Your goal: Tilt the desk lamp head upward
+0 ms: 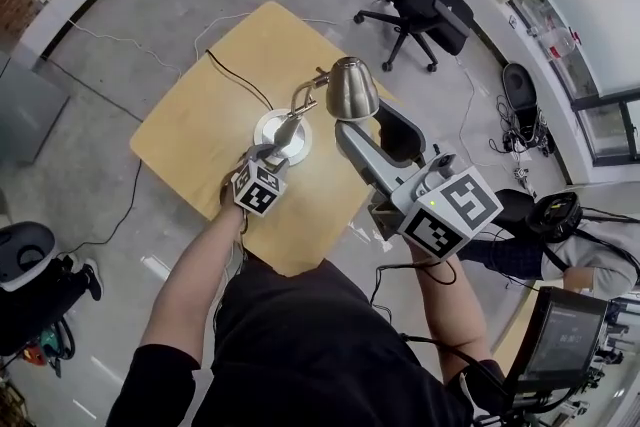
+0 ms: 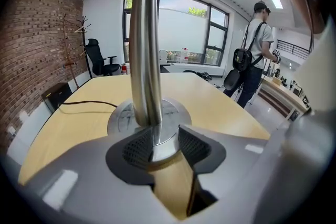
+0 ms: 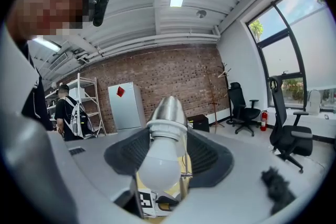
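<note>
Two grippers share the job on the lamp, which stands in the middle of the table point(image 1: 195, 130). The left gripper point(image 1: 278, 147) reaches down to the bottom of the stem point(image 2: 145, 50), just above the round base point(image 2: 122, 118). It is likely there to stop the lamp from sliding or tipping when the top gets pushed. Its jaws stand on both sides of the stem. One pad looks to touch the metal, but a thin gap shows at the other pad. So this gripper is not squeezing. It sits loose around the stem.

The right gripper point(image 1: 365, 121) comes in from the near right and points at the lamp head point(image 1: 350, 87). The lamp head hangs to the right of the base and faces down toward that gripper. This is the part that must tilt up, so the grip belongs there. The jaws are partly apart and press on both sides of the lamp head, and the white bulb point(image 3: 159, 165) pokes out between them. This gripper has hold of the lamp head. It looks ready to lift, but the tilt does not seem done yet.

A black cord point(image 1: 240, 80) runs off to the far left, out of the way.
</note>
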The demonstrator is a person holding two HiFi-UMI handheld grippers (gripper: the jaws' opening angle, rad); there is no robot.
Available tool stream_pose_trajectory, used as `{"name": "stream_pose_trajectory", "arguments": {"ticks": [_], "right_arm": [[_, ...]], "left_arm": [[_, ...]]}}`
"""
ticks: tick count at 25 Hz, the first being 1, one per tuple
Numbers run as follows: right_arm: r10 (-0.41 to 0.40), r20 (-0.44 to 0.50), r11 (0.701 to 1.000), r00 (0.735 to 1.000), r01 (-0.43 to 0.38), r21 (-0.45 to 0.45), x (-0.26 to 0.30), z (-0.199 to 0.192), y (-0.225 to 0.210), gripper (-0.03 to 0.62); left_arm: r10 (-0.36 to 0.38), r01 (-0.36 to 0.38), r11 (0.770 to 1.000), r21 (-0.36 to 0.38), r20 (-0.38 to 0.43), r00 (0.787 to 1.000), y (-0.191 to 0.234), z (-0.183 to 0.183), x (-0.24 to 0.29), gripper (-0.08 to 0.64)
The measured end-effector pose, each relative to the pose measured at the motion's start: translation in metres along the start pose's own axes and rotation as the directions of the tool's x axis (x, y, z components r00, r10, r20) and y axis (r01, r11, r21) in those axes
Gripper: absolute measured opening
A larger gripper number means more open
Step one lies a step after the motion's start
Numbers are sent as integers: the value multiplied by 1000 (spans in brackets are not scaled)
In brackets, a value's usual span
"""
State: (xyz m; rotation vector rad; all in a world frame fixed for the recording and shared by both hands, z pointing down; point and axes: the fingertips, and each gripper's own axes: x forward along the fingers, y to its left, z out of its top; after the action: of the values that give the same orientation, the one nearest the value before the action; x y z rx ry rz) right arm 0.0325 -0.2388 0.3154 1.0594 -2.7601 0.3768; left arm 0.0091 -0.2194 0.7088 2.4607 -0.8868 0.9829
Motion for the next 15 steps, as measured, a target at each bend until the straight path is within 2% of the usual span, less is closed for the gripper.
{"name": "stream_pose_trajectory", "arguments": {"ticks": [15], "right_arm": [[83,-43,989,996,-77,126,27,16,-4,233]], "left_arm": [[11,-11,1000,-2,22,1000,-4,-1,-3,163]]}}
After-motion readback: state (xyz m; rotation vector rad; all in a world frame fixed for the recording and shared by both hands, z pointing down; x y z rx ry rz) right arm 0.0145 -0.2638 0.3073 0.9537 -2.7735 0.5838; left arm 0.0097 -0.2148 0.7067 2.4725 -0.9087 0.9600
